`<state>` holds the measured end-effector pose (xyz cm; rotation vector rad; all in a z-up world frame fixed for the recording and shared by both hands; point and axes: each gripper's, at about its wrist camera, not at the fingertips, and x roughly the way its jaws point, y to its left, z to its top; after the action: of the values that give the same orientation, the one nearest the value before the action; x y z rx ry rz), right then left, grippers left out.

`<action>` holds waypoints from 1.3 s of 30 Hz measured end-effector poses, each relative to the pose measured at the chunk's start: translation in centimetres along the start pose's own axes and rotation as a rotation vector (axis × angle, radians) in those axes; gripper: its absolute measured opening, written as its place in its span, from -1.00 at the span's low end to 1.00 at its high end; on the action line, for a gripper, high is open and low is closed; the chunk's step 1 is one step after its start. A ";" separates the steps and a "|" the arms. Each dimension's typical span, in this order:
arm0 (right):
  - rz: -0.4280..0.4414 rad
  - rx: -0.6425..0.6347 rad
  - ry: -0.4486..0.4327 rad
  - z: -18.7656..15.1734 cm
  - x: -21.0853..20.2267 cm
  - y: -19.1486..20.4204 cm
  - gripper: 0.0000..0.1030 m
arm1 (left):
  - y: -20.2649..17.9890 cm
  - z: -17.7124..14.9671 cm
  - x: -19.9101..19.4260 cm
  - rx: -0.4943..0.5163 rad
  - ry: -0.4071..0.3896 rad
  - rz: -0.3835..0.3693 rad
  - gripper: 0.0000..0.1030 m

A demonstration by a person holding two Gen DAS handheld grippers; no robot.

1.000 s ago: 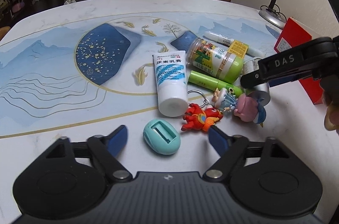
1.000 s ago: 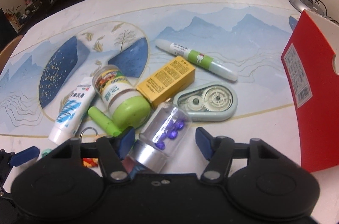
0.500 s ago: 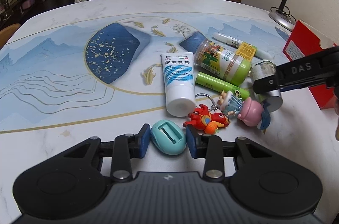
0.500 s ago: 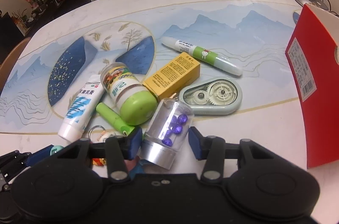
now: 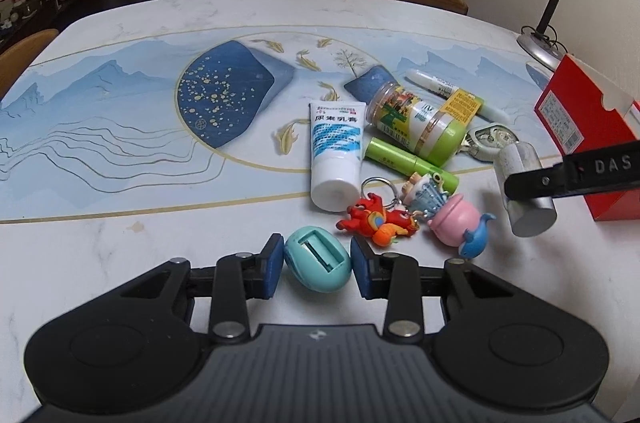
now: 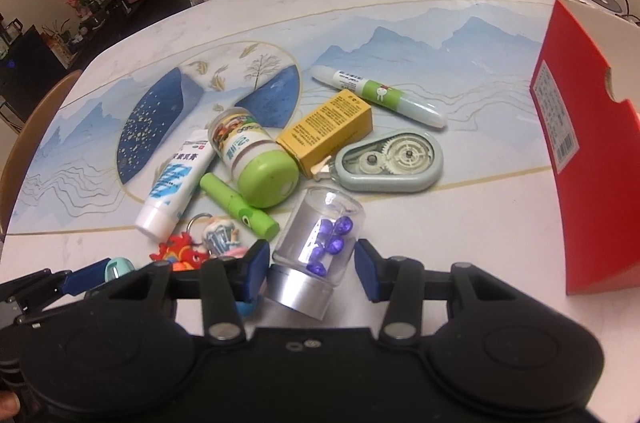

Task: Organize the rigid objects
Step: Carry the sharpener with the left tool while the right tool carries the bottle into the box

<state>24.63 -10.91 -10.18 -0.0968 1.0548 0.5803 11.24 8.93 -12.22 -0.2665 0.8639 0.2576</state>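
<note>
Since a second ago you have closed both grippers: your left gripper [image 5: 317, 266], tilted down over the table's [image 5: 80, 255] near edge, now clamps the teal egg-shaped case [image 5: 318, 265] between its blue pads. Farther right, your right gripper [image 6: 310, 265] grips the clear vial of purple beads [image 6: 318, 243], raised near the red box [image 6: 592, 159].

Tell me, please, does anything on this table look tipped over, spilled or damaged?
The green-capped jar lies on its side beside the yellow box, and the white tube lies flat too. Nothing looks spilled or broken.
</note>
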 end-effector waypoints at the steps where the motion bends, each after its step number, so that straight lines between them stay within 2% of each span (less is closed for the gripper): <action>1: 0.006 0.001 -0.002 -0.1 -0.3 -0.1 -0.12 | -0.2 0.0 -0.2 -0.002 0.000 0.003 -0.31; 8: 0.029 -0.008 -0.014 -0.6 -2.6 -1.2 -0.12 | -1.9 0.7 -1.5 -0.009 -0.009 0.000 -0.31; 18: 0.051 0.010 -0.046 -0.3 -6.2 -3.7 -0.12 | -5.9 2.9 -3.2 -0.009 -0.017 -0.050 -0.31; 29: 0.048 0.019 -0.104 1.1 -10.3 -7.8 -0.12 | -11.7 6.4 -4.0 0.029 -0.020 -0.123 -0.31; 39: 0.023 0.030 -0.131 2.1 -12.4 -12.7 -0.12 | -18.7 9.1 -3.7 0.112 -0.053 -0.200 -0.31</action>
<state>28.15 -25.96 -1.18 -0.0194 0.9378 0.5837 21.59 -5.98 -1.37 -0.2388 0.7900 0.0300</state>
